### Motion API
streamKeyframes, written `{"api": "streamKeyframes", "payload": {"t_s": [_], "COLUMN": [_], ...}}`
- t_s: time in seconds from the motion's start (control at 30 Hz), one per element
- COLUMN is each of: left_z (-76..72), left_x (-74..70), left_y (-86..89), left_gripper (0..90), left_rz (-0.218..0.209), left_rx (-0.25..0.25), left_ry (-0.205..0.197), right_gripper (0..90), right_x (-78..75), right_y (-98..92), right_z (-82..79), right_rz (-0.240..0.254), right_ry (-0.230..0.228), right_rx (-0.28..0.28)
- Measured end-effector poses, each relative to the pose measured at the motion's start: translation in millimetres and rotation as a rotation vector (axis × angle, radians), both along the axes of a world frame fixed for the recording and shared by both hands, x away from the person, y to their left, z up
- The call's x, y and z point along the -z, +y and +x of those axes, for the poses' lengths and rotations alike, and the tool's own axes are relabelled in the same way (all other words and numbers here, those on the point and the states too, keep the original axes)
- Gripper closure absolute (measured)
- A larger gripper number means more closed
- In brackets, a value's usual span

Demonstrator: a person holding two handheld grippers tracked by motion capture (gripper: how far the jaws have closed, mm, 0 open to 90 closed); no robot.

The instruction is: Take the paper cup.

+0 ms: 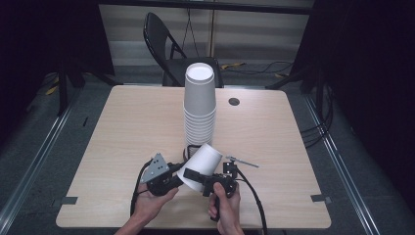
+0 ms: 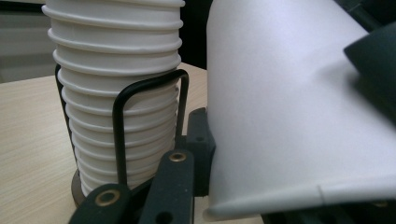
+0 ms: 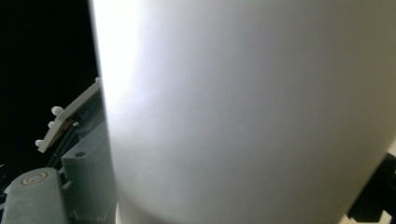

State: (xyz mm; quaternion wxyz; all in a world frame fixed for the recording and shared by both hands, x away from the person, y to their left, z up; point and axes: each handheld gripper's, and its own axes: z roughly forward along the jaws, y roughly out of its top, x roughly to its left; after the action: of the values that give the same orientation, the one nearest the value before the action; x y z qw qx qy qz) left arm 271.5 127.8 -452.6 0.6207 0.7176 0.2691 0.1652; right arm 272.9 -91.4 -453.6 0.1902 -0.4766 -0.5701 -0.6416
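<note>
Dim room, pale wooden surface [image 1: 122, 147] with a tall stack of paper cups [image 1: 199, 110] in a wire holder

A single paper cup [image 1: 203, 164] is held tilted above the surface's near edge, both tools closed on it: left tool [image 1: 177, 179] at the rim, right tool [image 1: 195, 175] on the wall; it looks light, thin and easily crushed, best gripped gently near the stiffer rolled rim
</note>
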Motion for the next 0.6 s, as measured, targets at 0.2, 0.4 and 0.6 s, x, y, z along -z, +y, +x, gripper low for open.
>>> {"api": "streamKeyframes", "payload": {"t_s": [0.2, 0.4, 0.6], "left_z": [-0.5, -0.9, -2.2], "left_x": [-0.9, -1.2, -2.3], "left_y": [0.1, 2.3, 3.4], "left_gripper": [82.3, 82.9, 83.2], "left_rz": [0.019, 0.021, 0.031], "left_rx": [-0.006, -0.008, -0.002], "left_ry": [0.009, 0.027, 0.045], "right_gripper": [9.5, 10.4, 11.8], "right_x": [-1.1, -8.2, -14.2], "right_y": [-3.4, -12.3, -21.7], "right_z": [2.3, 7.2, 12.1], "right_rz": [-0.001, -0.027, -0.039], "right_ry": [-0.008, -0.024, -0.046], "right_rx": [0.004, 0.045, 0.076]}}
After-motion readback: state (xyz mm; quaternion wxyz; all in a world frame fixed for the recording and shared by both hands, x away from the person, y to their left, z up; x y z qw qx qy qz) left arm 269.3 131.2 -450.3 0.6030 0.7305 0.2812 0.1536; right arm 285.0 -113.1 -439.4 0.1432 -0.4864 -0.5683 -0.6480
